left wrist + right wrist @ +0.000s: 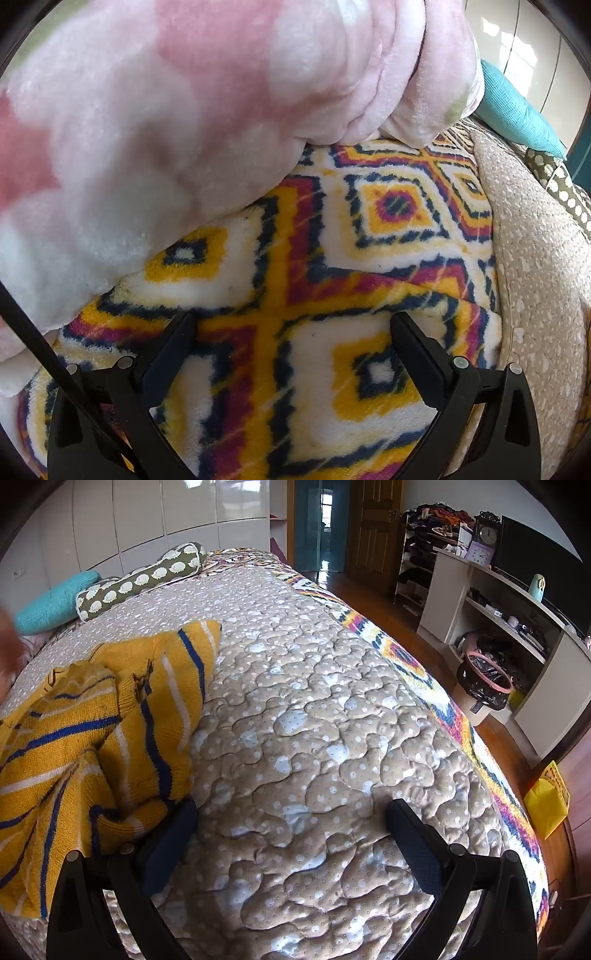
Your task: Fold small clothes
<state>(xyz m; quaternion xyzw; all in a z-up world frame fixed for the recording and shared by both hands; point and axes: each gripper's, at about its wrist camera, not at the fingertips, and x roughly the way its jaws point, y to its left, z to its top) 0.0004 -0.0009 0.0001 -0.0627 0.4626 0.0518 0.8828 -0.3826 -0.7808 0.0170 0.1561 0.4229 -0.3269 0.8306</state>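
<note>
- Your task item, the yellow knit sweater w/ blue + white stripes, lies crumpled on the tan quilt, at the left of the right wrist view. It's bunched up, not flat; folds overlap and one part runs off the left edge of frame.
- Your right gripper hangs over the quilt, angled down, jaws spread wide w/ nothing between them. The left finger sits just beside the sweater's lower edge; can't tell if it touches. The right finger is over bare quilt.
- Your left gripper is likewise wide open and empty, angled down over the patterned fleece blanket (yellow, red, navy diamonds on white).
- In the left wrist view a pink-and-white plush blanket fills the top and left, piled on the fleece, close to the lens and blurred. The sweater doesn't show in that view.
- A thin black strap or cable crosses the lower left corner there.
- The tan quilt's edge shows at the right of the left view, lying on top of the fleece.
- Further out, right view: a teal pillow and an olive bolster w/ white shapes at the far end of the bed, in front of the white wardrobe doors.
- Beside the bed: wood floor, a pink-rimmed bin w/ black liner, white shelf unit w/ clocks, a dark screen, a yellow bag, wooden door at the back.
</note>
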